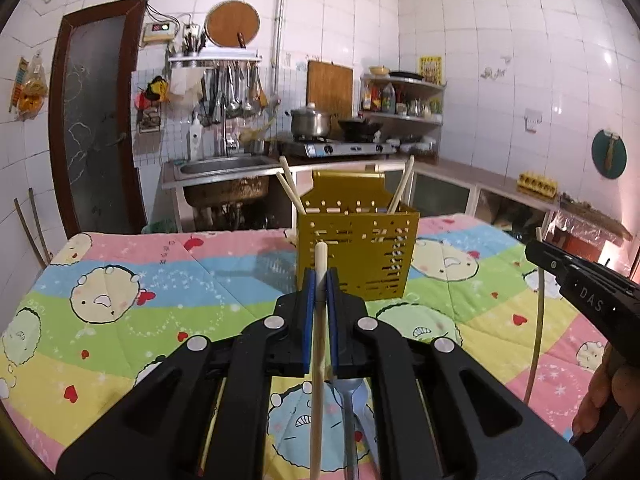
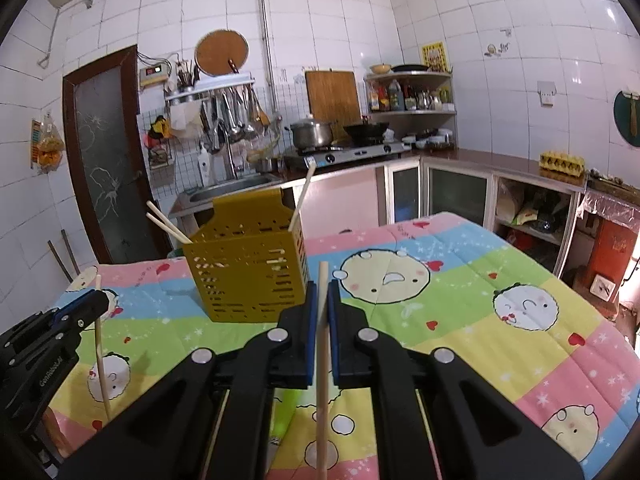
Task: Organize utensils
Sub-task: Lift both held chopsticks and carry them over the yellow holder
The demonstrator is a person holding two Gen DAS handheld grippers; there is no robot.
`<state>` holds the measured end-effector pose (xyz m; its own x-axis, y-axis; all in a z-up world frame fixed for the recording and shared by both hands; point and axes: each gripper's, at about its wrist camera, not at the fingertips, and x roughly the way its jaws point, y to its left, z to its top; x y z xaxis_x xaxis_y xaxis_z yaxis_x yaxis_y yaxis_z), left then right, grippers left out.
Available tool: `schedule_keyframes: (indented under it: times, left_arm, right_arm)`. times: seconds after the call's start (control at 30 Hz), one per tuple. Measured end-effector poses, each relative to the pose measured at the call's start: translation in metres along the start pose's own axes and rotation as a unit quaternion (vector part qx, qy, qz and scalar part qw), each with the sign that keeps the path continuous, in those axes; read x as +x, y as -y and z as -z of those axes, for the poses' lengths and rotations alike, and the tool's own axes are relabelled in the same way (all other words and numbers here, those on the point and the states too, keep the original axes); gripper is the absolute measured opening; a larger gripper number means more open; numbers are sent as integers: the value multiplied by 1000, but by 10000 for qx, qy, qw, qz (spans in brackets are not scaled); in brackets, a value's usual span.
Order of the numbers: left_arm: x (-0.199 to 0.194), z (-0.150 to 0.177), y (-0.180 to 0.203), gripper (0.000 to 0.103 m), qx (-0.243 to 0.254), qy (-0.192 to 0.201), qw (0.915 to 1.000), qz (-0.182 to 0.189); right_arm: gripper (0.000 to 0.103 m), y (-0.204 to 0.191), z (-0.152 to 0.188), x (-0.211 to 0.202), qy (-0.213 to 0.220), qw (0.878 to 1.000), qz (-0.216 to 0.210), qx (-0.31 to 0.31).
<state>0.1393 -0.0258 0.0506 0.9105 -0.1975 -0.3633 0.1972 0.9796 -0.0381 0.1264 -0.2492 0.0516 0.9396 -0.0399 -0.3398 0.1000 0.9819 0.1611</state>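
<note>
Holding one chopstick (image 1: 320,320) in my left gripper (image 1: 320,276), another chopstick (image 2: 322,340) in my right gripper (image 2: 322,288), fingers clamped, near the yellow holder (image 1: 356,248) on the quilted surface (image 1: 160,280).

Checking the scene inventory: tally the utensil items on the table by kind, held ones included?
Chopsticks in the yellow holder: 3
Chopsticks held: 2, one in the left gripper, one in the right gripper
Metal spoon on the quilt: 1
Holder: 1
Total: 7
</note>
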Motion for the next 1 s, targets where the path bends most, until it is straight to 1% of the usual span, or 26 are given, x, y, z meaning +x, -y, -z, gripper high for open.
schedule_keyframes:
  times: [0.27, 0.5, 0.73, 1.0]
  left_arm:
    - [-18, -3, -10, 5, -179, 278, 9995, -11]
    - [-30, -13, -13, 5, -237, 581, 9979, -153]
    - [-34, -31, -16, 5, -296, 816, 9960, -222]
    - [-24, -55, -17, 5, -382, 904, 9950, -189]
  right_arm:
    - [6, -3, -2, -20, 317, 9995, -15, -47]
    - [6, -8, -12, -31, 595, 9981, 22, -138]
    - [6, -15, -21, -28, 738, 9970, 73, -226]
    - [6, -20, -39, -18, 896, 9955, 138, -291]
